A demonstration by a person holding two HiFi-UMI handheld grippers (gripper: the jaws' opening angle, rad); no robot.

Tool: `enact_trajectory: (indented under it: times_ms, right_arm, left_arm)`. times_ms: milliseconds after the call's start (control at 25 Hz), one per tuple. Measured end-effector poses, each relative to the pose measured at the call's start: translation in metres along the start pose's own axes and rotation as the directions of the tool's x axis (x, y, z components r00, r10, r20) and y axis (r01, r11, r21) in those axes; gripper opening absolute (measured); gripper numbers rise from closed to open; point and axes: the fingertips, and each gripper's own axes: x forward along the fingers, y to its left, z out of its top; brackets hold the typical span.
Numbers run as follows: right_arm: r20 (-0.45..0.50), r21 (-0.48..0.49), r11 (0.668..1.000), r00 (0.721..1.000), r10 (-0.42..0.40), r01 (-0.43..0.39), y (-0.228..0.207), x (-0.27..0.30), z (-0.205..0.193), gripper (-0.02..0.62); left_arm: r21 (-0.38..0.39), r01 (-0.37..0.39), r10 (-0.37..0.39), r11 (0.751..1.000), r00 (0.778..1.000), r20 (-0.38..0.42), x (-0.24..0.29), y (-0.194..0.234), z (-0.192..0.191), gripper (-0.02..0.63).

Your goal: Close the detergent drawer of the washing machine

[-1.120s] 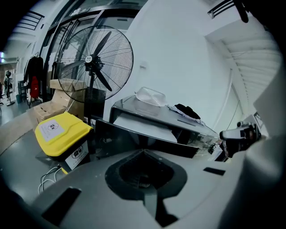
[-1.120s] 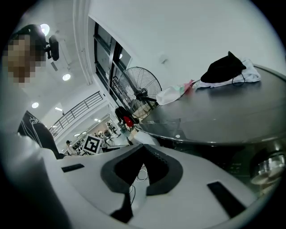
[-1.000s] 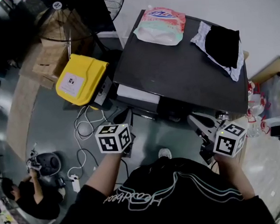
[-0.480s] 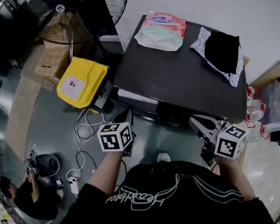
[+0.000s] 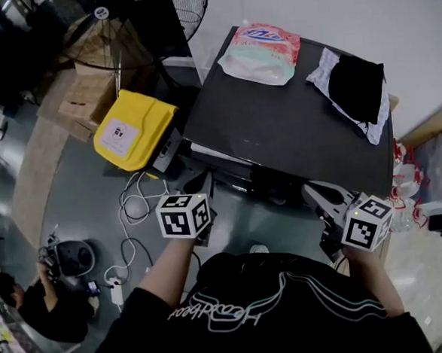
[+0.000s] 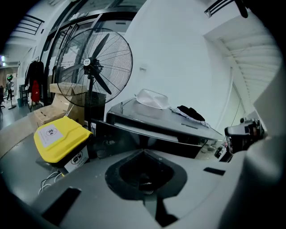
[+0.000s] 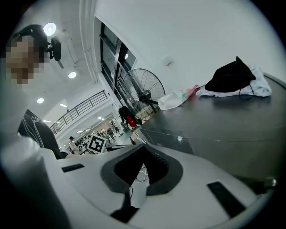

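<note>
Detergent drawer [image 5: 218, 151] shows as a pale strip sticking out under the near-left front edge of the washing machine [image 5: 293, 122]; it looks pulled out, not shut.

Your left gripper [image 6: 143, 153] is held low in front of that drawer, pointing at it but apart from it. Its jaws are pressed together w/ nothing between them. The marker cube sits on top, above your forearm.

Your right gripper [image 7: 144, 147] is near the machine's near-right corner, about level w/ the lid, looking across the dark top. Jaws also meet, nothing held.

On the machine top, far side: a pink-and-green detergent pouch [image 5: 260, 52] at the far left corner, and a black cloth [image 5: 357, 87] lying on a white cloth [image 5: 320, 61] at the far right.

Left of the machine, on the floor: a yellow case [image 5: 133, 129] w/ a white label, touching or just beside the machine's left side; can't tell which. Beyond it stand cardboard boxes [image 5: 87, 98] and a pedestal fan [image 6: 94, 67]. White cables [image 5: 133, 208] loop on the floor near the case. A 2nd person [image 5: 34, 313] crouches at the near-left edge, well apart from you.
</note>
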Motion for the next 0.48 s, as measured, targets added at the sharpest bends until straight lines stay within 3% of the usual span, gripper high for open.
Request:
enact_trajectory:
  times_ms: [480]
  right_arm:
    - [0.009,-0.025,1.0,1.0,-0.002,0.002,-0.003,0.006,0.011,0.028]
  left_arm:
    - [0.022,0.017,-0.017,1.0,1.0,0.004,0.023,0.0,0.015,0.021]
